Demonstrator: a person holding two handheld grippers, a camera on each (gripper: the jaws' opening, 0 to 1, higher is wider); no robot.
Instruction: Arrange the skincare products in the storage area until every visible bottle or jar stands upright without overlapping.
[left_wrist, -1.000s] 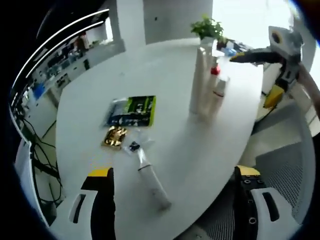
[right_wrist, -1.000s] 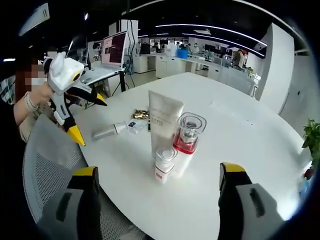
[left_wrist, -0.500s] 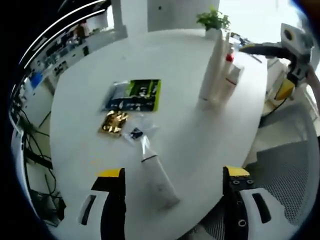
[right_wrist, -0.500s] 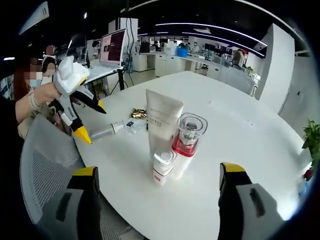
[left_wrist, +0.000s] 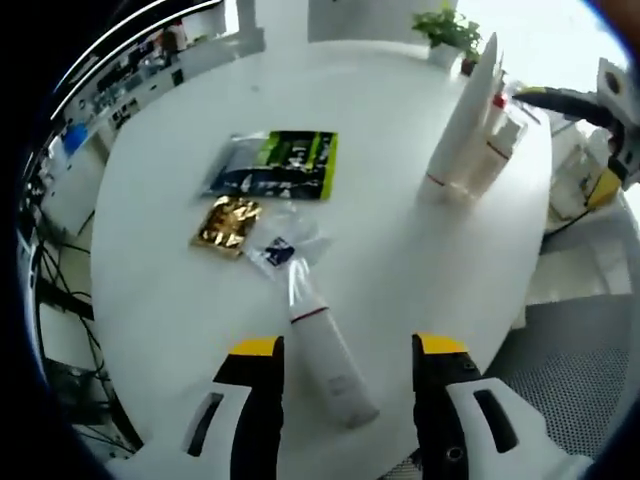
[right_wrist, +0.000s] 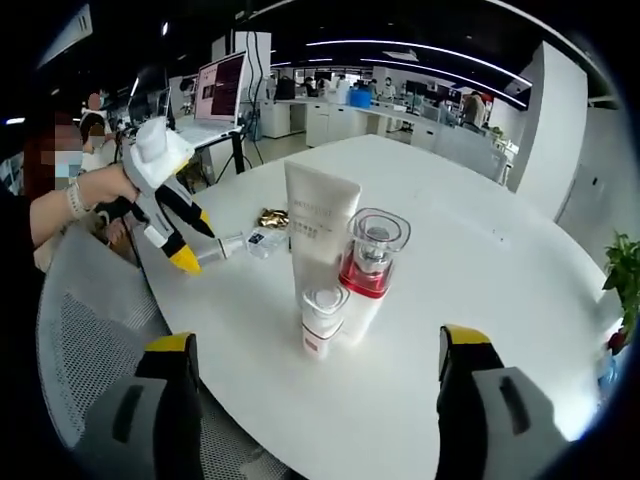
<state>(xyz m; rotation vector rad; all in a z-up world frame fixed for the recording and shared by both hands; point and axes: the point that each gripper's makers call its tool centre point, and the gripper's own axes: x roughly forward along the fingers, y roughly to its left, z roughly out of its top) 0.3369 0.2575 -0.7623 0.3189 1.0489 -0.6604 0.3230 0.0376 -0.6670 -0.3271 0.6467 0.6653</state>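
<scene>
**One tube lies flat between the left claw's jaws; three products stand upright**

In the left gripper view a white tube lies flat on the round white surface. Its long axis runs from its clear cap, which points away toward the packets, back to its broad crimped end near the camera. The left claw is spread wide with one yellow-tipped jaw on each side of the tube's body; whether either jaw touches the tube cannot be told, and nothing is gripped.

Counted: one lying tube and three standing products. In the right gripper view these are a tall white tube standing on its cap, a red-and-white bottle with a clear square cap, and a small white bottle with a red band, grouped close together.

Beyond the lying tube's cap sit a small clear sachet, a gold foil packet and a green-and-black packet, one of each.

The right claw is spread wide and empty, short of the standing group. A person's hand holds the left claw there.
</scene>
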